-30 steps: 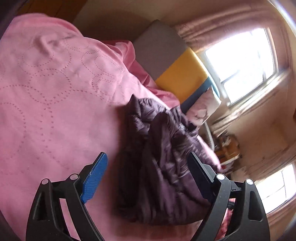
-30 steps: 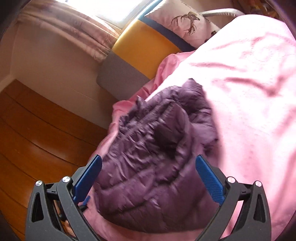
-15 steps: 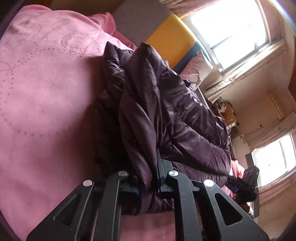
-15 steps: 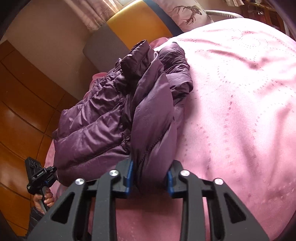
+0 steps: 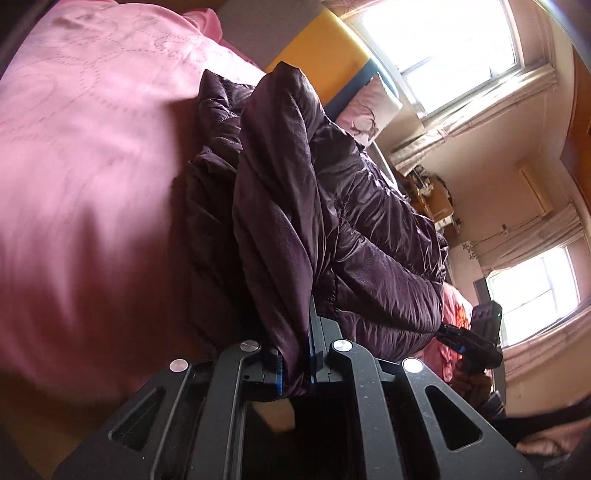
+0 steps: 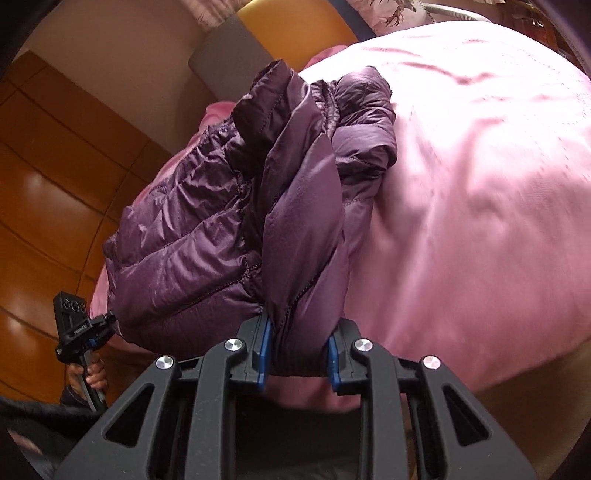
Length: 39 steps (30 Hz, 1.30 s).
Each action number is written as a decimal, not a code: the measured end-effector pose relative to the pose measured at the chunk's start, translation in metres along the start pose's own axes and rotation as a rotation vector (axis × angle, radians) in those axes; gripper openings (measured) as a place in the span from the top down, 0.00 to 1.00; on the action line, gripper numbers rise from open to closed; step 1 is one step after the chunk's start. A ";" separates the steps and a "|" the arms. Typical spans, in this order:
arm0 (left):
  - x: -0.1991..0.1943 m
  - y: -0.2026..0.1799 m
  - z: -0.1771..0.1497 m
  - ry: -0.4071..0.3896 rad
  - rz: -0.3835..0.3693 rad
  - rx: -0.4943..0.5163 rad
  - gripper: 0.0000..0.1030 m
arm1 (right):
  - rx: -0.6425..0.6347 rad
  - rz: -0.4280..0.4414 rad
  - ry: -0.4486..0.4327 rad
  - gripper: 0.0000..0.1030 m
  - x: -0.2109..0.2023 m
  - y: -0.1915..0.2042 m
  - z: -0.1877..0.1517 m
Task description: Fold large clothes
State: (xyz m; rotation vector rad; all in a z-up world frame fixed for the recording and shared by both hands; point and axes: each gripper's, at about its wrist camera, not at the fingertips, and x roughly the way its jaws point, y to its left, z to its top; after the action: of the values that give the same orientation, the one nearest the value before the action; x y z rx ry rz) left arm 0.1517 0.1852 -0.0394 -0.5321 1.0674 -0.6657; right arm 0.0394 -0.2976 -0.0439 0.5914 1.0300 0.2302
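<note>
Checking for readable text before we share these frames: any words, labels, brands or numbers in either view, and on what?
Left claw body, seen in the right wrist view: a small white label, too small and blurred to read.
Pillow: a deer picture, no words.
Purple jacket, pink bedspread, right claw: no text.
Nothing can be read in either view.

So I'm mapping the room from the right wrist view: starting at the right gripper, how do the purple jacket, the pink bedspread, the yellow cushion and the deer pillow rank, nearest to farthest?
1. Purple jacket: pinched in the jaws of the right gripper.
2. Pink bedspread: under and right of the jacket.
3. Yellow cushion: beyond the jacket, top centre.
4. Deer pillow: top edge, just past the cushion.
</note>
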 end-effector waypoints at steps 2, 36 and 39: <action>-0.010 -0.002 -0.007 -0.008 0.050 0.013 0.78 | -0.018 -0.009 0.023 0.67 -0.005 0.001 -0.004; -0.024 -0.065 0.121 -0.367 0.247 0.274 0.99 | -0.159 -0.148 -0.372 0.90 -0.020 0.079 0.146; -0.006 -0.063 0.153 -0.378 0.284 0.272 0.99 | -0.128 -0.174 -0.388 0.90 -0.004 0.079 0.171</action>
State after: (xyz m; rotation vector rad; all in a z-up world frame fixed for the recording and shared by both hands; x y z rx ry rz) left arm 0.2748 0.1575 0.0672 -0.2485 0.6656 -0.4275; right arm 0.1912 -0.2950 0.0682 0.4066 0.6796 0.0241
